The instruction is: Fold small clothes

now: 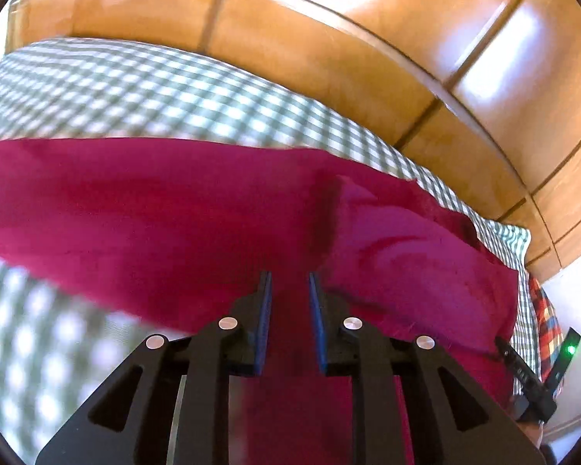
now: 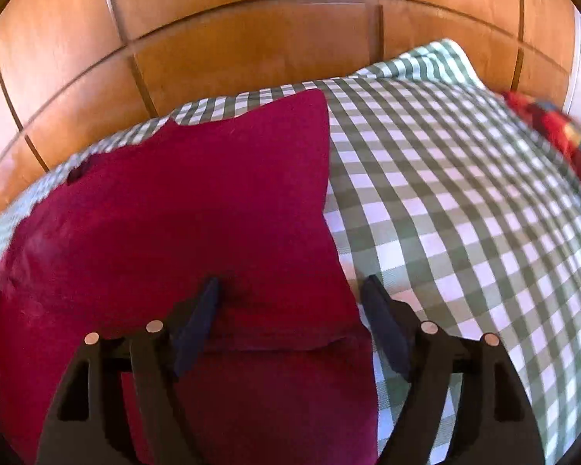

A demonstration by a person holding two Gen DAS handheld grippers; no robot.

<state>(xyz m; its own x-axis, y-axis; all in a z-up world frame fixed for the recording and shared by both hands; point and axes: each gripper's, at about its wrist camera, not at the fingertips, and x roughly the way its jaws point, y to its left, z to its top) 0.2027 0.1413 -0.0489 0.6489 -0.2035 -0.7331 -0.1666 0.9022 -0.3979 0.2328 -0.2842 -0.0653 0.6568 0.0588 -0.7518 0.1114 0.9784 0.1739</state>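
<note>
A dark magenta garment [image 1: 155,213] lies spread on a green-and-white checked sheet [image 1: 155,89]. My left gripper [image 1: 290,277] hovers low over the cloth. Its blue pads stand a narrow gap apart, and I see no cloth pinched between them. In the right wrist view the same garment [image 2: 193,193] shows a folded layer near its lower right corner. My right gripper [image 2: 291,279] is wide open astride the garment's right edge. One finger is over the magenta cloth and the other is over the checked sheet [image 2: 464,193].
Orange-brown wooden panels [image 1: 329,38] run beyond the sheet's far edge. A multicoloured plaid cloth [image 2: 561,135] lies at the sheet's right side. A black device with a green light [image 1: 561,352] shows at the right edge of the left wrist view.
</note>
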